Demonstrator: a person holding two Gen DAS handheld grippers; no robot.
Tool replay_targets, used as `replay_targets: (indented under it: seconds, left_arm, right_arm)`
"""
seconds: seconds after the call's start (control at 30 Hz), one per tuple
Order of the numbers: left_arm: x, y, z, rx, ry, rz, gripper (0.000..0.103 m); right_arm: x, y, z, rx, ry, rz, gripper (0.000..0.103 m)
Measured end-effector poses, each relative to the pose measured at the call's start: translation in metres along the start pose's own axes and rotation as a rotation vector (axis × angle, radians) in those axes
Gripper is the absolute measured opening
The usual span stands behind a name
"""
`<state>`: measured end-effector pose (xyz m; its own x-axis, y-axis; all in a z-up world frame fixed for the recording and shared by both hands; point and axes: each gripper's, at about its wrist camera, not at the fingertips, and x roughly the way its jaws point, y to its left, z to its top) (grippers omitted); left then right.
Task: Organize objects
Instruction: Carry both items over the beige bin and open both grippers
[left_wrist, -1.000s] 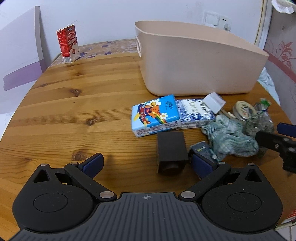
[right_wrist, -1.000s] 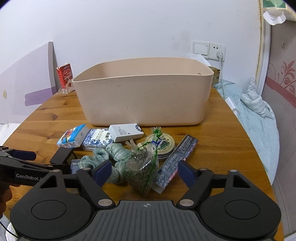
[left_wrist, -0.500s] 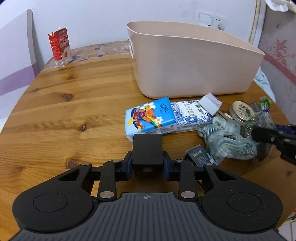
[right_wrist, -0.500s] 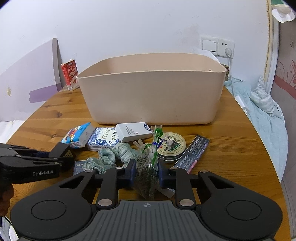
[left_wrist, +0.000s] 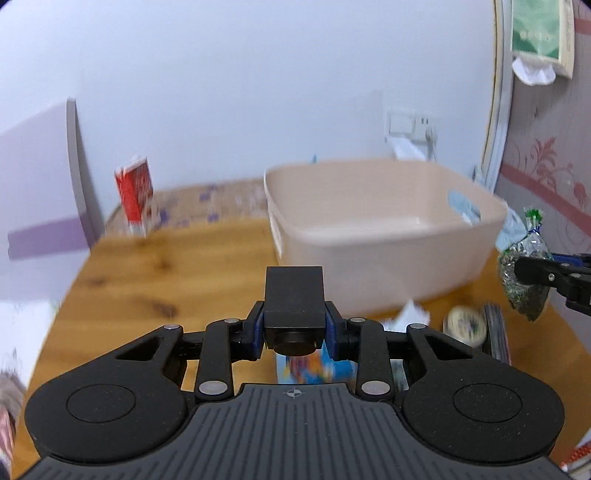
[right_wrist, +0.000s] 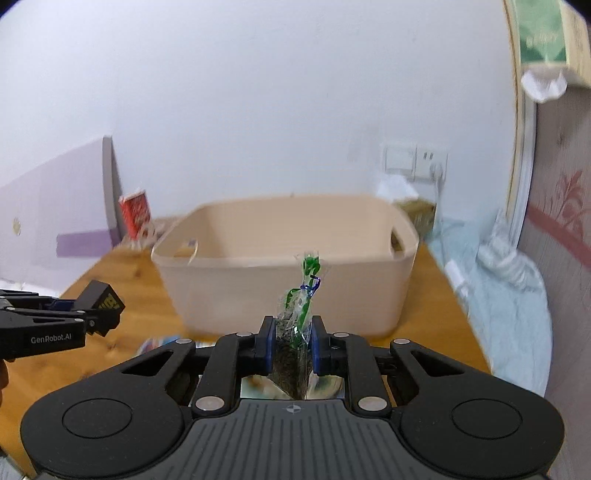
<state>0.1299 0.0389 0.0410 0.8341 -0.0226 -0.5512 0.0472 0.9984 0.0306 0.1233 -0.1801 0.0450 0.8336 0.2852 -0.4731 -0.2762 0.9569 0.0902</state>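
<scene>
My left gripper (left_wrist: 294, 334) is shut on a black box (left_wrist: 294, 295) and holds it up above the wooden table (left_wrist: 155, 280), in front of the beige bin (left_wrist: 380, 236). The black box also shows in the right wrist view (right_wrist: 101, 301), at the left. My right gripper (right_wrist: 292, 345) is shut on a clear bag of dark dried bits with a green tie (right_wrist: 295, 332), lifted in front of the beige bin (right_wrist: 288, 266). That bag also shows in the left wrist view (left_wrist: 524, 280), at the right.
A blue cartoon tissue pack (left_wrist: 314, 369), a round tin (left_wrist: 466, 326), a white box (left_wrist: 406, 317) and a dark flat pack (left_wrist: 496, 332) lie on the table below the grippers. A red carton (left_wrist: 135, 201) stands at the far left. A bed with light bedding (right_wrist: 502, 295) is to the right.
Both grippers have risen off the table with their loads, the black box and the bag. Both views now look across the rim into the bin.
</scene>
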Motion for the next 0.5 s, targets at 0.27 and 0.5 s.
replay_targets:
  seconds: [0.27,0.5]
  left_arm:
    - [0.035,-0.011,0.06,0.023,-0.068,-0.015,0.032]
    - [0.098,-0.036,0.087,0.08,0.017,-0.045,0.032]
  right_arm:
    - [0.019,-0.014,0.056,0.047,-0.089,0.004,0.018]
    - [0.073,-0.021,0.081,0.052,-0.036,-0.022,0.017]
